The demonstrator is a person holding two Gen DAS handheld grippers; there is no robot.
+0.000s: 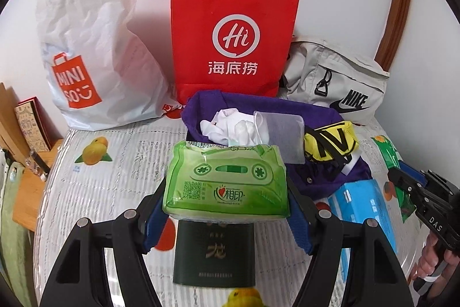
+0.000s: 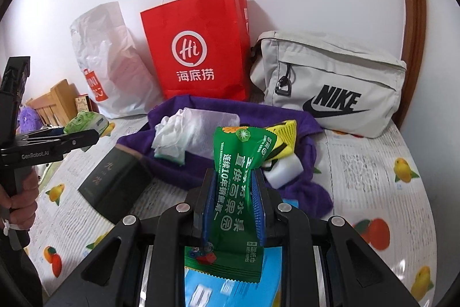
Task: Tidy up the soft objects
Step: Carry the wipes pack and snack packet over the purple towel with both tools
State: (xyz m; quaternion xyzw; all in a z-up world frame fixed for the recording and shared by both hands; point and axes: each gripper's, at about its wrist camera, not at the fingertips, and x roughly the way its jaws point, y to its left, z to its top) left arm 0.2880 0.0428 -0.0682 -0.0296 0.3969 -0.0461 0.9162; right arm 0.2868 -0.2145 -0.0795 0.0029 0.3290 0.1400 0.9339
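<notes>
My left gripper (image 1: 227,203) is shut on a green tissue pack (image 1: 227,180) and holds it above the table. The same pack (image 2: 83,120) shows at the left of the right wrist view. My right gripper (image 2: 234,197) is shut on a green wet-wipes packet (image 2: 238,192), which hangs between the blue pads (image 2: 257,209). Ahead lies a purple cloth (image 1: 258,108) with white crumpled fabric (image 1: 227,125), a clear pouch (image 1: 284,128) and a yellow-black item (image 1: 330,143) on it. At the wall stand a red paper bag (image 1: 233,39), a white plastic bag (image 1: 92,53) and a grey Nike bag (image 1: 336,82).
A dark green box (image 1: 214,252) lies on the fruit-print tablecloth (image 1: 115,177) under the left gripper. A blue box (image 1: 365,206) sits to the right. A wooden piece (image 1: 17,120) stands past the table's left edge. A hand (image 2: 20,200) grips the left tool.
</notes>
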